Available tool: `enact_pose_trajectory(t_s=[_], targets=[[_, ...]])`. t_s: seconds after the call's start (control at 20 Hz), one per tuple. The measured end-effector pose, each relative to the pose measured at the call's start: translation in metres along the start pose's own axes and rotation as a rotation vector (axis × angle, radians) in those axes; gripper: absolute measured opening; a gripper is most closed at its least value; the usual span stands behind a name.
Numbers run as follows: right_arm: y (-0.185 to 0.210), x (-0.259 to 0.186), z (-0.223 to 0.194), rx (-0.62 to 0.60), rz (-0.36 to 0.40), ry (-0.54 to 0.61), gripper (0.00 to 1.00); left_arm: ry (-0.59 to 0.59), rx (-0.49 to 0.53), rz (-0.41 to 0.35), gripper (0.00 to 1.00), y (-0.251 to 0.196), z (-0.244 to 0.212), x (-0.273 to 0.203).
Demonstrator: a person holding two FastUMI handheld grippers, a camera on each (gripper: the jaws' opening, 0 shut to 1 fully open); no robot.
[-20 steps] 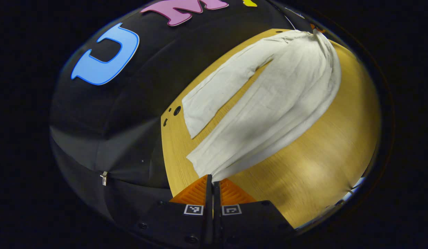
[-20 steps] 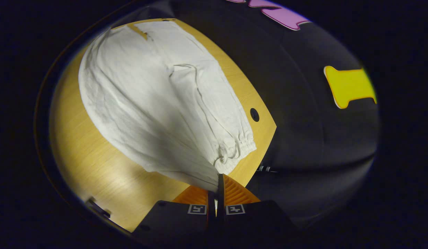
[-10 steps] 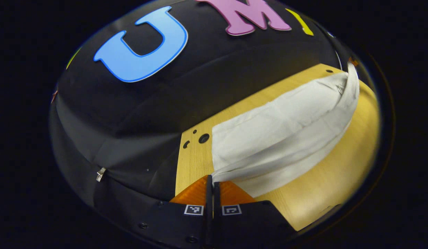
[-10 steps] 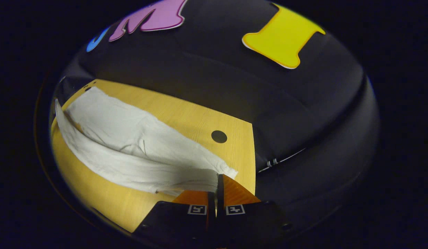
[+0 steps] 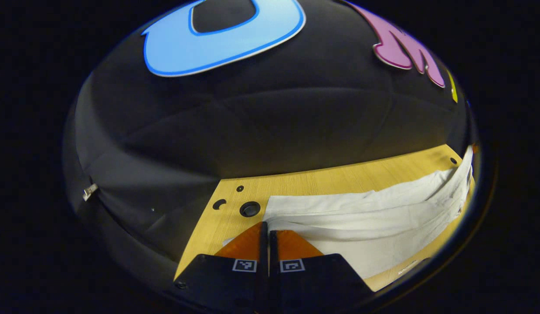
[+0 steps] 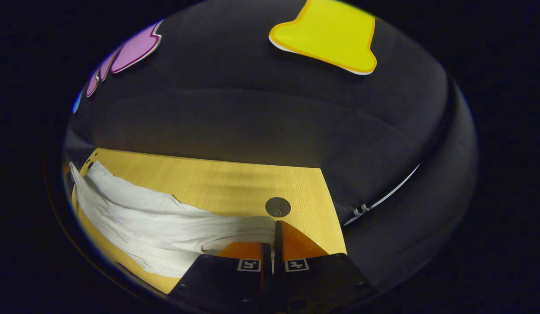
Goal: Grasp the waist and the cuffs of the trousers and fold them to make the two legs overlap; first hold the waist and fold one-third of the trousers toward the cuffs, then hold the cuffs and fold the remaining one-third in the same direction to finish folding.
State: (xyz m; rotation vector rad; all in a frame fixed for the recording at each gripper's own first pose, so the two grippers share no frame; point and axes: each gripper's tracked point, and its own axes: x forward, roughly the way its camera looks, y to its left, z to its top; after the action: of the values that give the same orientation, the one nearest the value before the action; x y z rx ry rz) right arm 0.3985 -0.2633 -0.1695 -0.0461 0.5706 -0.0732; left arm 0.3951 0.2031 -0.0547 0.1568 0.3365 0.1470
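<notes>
White trousers [image 5: 374, 218] laid lengthwise across the wooden table [image 5: 322, 181], lower right of the left gripper view, lower left of the right gripper view. Left gripper [image 5: 265, 231] and right gripper [image 6: 272, 231] each clenched on a cloth edge, leg-over-leg fold apparently landing; release and waist regrasp likely next. Waist and cuffs hard to tell apart, pinch points hidden.

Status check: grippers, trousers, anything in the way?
Left gripper shut on trousers. Right gripper shut on trousers too. Legs overlapped, lying low along the wooden table. Nothing in the way.

Recording booth: black cloth wall [image 5: 261, 126], wooden table [image 6: 217, 179]
</notes>
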Motion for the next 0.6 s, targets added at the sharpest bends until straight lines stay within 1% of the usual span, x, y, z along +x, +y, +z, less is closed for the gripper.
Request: enact_pose_trajectory(t_s=[0.05, 0.15, 0.2, 0.25, 0.3, 0.35, 0.4, 0.5, 0.6], targets=[[-0.002, 0.007, -0.003, 0.036, -0.004, 0.009, 0.05, 0.005, -0.054, -0.001, 0.05, 0.001, -0.003, 0.011], [-0.001, 0.02, -0.015, 0.106, 0.009, 0.045, 0.05, 0.027, -0.183, -0.042, 0.05, -0.009, -0.009, 0.025], [0.002, 0.021, -0.019, 0.131, 0.02, 0.066, 0.13, 0.03, -0.222, -0.044, 0.06, -0.009, -0.013, 0.024], [0.002, 0.022, -0.021, 0.14, 0.023, 0.076, 0.18, 0.036, -0.26, -0.046, 0.09, -0.013, -0.012, 0.019], [0.003, 0.023, -0.023, 0.146, 0.028, 0.07, 0.3, 0.047, -0.297, -0.059, 0.07, -0.018, -0.016, 0.021], [0.003, 0.023, -0.027, 0.153, 0.029, 0.065, 0.35, 0.06, -0.331, -0.086, 0.13, -0.027, -0.02, 0.016], [0.0, 0.019, -0.029, 0.172, 0.024, 0.05, 0.56, 0.064, -0.355, -0.093, 0.28, -0.031, -0.021, 0.014], [-0.003, 0.012, -0.026, 0.237, 0.022, 0.01, 0.98, 0.036, -0.382, -0.111, 0.53, -0.039, -0.003, -0.005], [-0.016, -0.002, -0.024, 0.335, -0.01, -0.03, 0.96, -0.006, -0.373, -0.099, 0.77, -0.041, 0.012, -0.015]])
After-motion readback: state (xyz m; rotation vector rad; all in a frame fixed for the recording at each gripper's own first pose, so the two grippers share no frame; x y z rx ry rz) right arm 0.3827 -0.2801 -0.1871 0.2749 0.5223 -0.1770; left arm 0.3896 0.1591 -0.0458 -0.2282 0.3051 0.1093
